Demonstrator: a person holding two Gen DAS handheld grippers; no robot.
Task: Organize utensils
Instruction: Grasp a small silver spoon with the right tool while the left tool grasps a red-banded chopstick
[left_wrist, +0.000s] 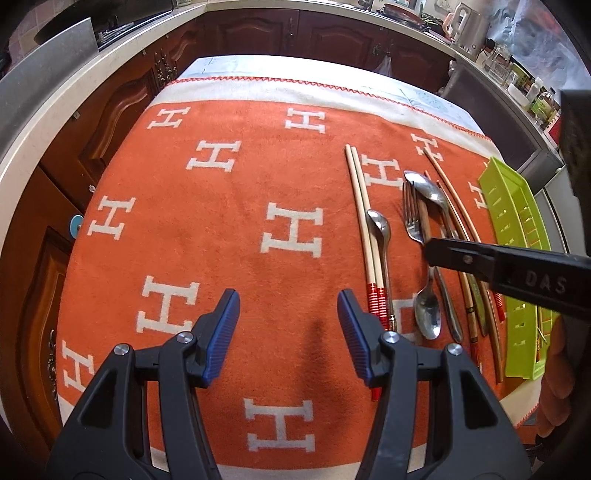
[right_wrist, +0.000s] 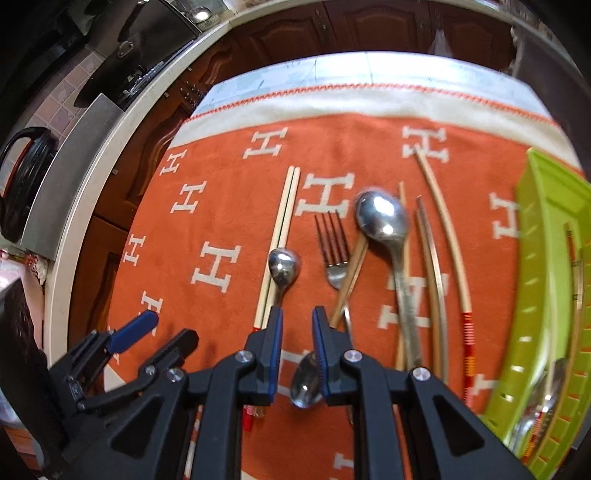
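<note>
Utensils lie on an orange blanket (left_wrist: 229, 229): a pair of bamboo chopsticks (left_wrist: 364, 218) with red ends, a small spoon (left_wrist: 380, 225), a fork (left_wrist: 412, 218), a big spoon (left_wrist: 428, 192), a spoon with its bowl toward me (left_wrist: 428, 314), and more chopsticks (left_wrist: 461, 210). A green tray (left_wrist: 517, 258) stands at the right with several utensils in it (right_wrist: 546, 406). My left gripper (left_wrist: 288, 332) is open and empty over bare blanket. My right gripper (right_wrist: 297, 321) is narrowly open above the blanket between the small spoon (right_wrist: 282, 264) and the fork (right_wrist: 334, 247); nothing is between its pads.
Dark wooden cabinets (left_wrist: 258, 33) and a pale counter (left_wrist: 55, 110) run around the table. A kettle (left_wrist: 461, 29) and bottles stand at the back right. A black pan (right_wrist: 26, 173) sits on the stove at the left.
</note>
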